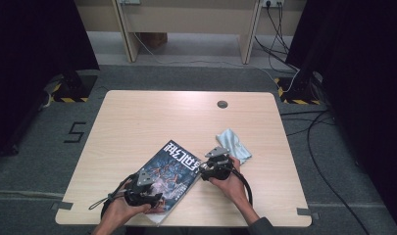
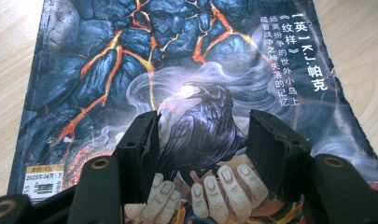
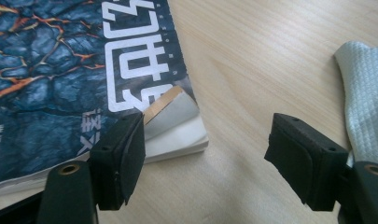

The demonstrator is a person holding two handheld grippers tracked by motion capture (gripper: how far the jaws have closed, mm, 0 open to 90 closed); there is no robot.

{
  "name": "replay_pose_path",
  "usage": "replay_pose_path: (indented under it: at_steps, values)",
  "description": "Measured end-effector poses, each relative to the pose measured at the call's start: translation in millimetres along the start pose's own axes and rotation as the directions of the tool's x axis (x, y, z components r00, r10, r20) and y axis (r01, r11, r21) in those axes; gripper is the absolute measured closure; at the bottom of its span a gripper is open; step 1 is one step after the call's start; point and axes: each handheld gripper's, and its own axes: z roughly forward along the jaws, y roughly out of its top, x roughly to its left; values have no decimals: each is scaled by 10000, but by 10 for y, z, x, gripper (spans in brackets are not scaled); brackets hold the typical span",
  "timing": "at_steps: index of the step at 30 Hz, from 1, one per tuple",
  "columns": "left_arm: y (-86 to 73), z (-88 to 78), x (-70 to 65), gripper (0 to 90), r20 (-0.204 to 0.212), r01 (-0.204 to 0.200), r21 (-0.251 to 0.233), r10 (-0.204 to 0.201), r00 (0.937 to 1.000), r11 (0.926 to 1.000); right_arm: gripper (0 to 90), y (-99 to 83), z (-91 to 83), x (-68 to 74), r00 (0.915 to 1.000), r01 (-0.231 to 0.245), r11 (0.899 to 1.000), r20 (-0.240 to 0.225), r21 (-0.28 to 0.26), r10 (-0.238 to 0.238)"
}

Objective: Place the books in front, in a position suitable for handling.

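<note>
High view: tools [image 1: 143, 195] beside book [image 1: 174, 166]

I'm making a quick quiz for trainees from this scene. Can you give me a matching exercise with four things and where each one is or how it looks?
Things:
1. magazine
2. cloth
3. left gripper
4. right gripper

States:
A. pale, crumpled, lying on the table to the right of the dark cover
B. open, at the curled corner of the cover
C. flat on the table, dark cover with orange cracks and a raven
D. open, fingers over the raven picture

Pairs: 1-C, 2-A, 3-D, 4-B
</note>
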Motion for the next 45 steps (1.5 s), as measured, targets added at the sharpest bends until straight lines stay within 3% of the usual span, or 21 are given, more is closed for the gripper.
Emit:
replay_pose_path:
  at_steps: [8,14,23,28,31,34,37,40,45]
  values:
    - [57,55,-135,428,205,-221,-107,223,9995,9997,285,-73,-33,75,9966,-352,9992,-745,187,365]
    - [142,136,-248,425,352,-377,-268,387,9986,9989,289,-80,-40,11,9969,-557,9983,-550,177,566]
    - [397,357,-417,399,440,-493,-482,514,9977,9976,288,-63,-93,41,9938,-647,9979,-895,91,652]
    - [481,445,-460,380,446,-528,-706,560,9974,9961,288,-101,-72,37,9933,-724,9969,-876,298,747]
    - [463,436,-416,367,708,-507,-796,564,9959,9955,286,-116,-32,43,9948,-534,9972,-845,525,577]
    - [420,339,-327,327,908,-52,-961,140,9958,9954,286,-123,-17,48,9937,-600,9968,-920,521,646]
    - [338,182,-144,314,652,425,-1117,-354,9972,9928,287,-131,-17,36,9931,-629,9968,-964,493,674]
    - [238,95,24,305,500,935,-1074,-885,9948,9898,288,-133,-17,32,9930,-618,9968,-979,501,665]
    - [81,37,165,287,396,1425,-796,-1397,9894,9866,303,-133,-34,51,9929,-565,9969,-1011,548,619]
